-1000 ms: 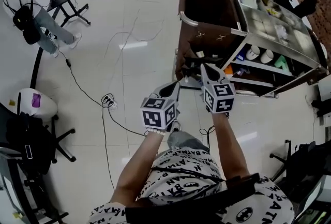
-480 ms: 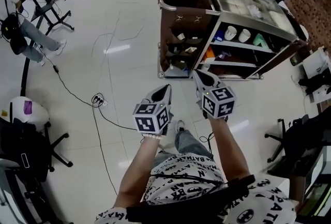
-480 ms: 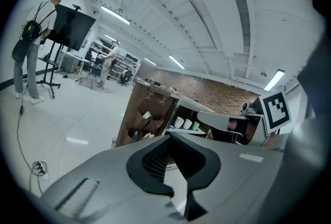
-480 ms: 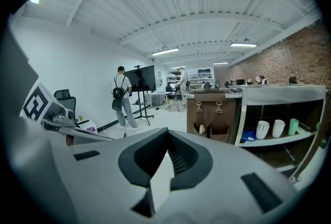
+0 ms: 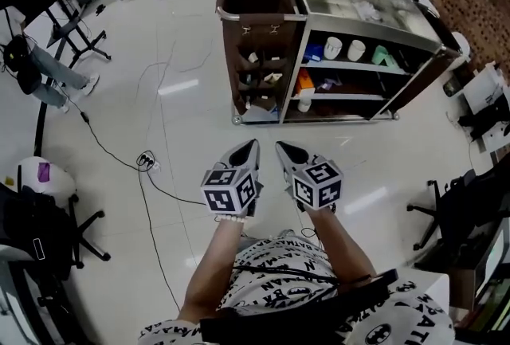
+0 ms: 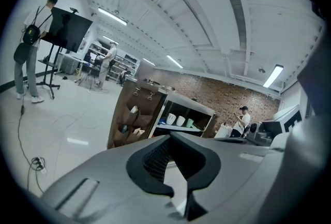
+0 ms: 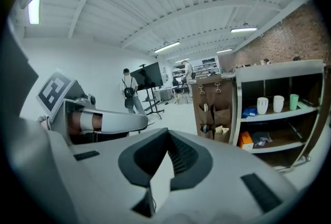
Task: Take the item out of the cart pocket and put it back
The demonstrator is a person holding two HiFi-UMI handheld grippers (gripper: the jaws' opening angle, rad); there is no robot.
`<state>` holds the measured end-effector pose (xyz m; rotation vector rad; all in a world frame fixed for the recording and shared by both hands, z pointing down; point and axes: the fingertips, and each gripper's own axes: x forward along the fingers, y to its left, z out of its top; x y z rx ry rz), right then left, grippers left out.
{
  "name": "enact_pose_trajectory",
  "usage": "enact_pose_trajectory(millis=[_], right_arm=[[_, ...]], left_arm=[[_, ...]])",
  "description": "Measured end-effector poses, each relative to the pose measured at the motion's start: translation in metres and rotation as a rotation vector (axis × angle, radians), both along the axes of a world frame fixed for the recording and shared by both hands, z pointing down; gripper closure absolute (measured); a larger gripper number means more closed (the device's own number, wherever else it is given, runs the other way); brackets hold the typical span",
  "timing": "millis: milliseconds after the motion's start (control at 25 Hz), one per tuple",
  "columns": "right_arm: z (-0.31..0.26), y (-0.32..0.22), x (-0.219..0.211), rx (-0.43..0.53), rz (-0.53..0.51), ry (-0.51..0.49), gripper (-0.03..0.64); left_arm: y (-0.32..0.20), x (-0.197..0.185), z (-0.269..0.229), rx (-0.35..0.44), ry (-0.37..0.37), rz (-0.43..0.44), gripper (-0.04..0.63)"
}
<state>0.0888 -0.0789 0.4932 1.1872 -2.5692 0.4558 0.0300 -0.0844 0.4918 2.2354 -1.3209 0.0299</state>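
**A:** Where's the item?

**B:** In the brown pocket panel (image 5: 260,74) on the left end of the cart (image 5: 374,31), at the far side of the floor. Small pale things (image 5: 253,58) poke out of several pockets. I can't tell which one is the task's.

**A:** And the claws?

**B:** The left claw (image 5: 252,146) and right claw (image 5: 282,147) hang side by side over the floor, near the person and well apart from the cart. Each has its jaws together with nothing between them.
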Motion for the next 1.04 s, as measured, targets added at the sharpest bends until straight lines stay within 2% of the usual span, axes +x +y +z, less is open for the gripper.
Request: enact_pose_trajectory(millis=[240, 520, 1040], right_arm=[[0.003, 0.009, 0.036, -0.018, -0.014, -0.024, 0.617], [-0.004, 0.011, 0.048, -0.001, -0.032, -0.032, 0.617], [-0.004, 0.012, 0.049, 0.020, -0.034, -0.004, 0.617]], left_arm=[[0.016, 0.036, -0.005, 0.012, -0.070, 0.002, 0.595], [0.028, 0.040, -0.003, -0.011, -0.075, -0.039, 0.595], [0.030, 0.044, 0.000, -0.012, -0.058, -0.038, 0.595]])
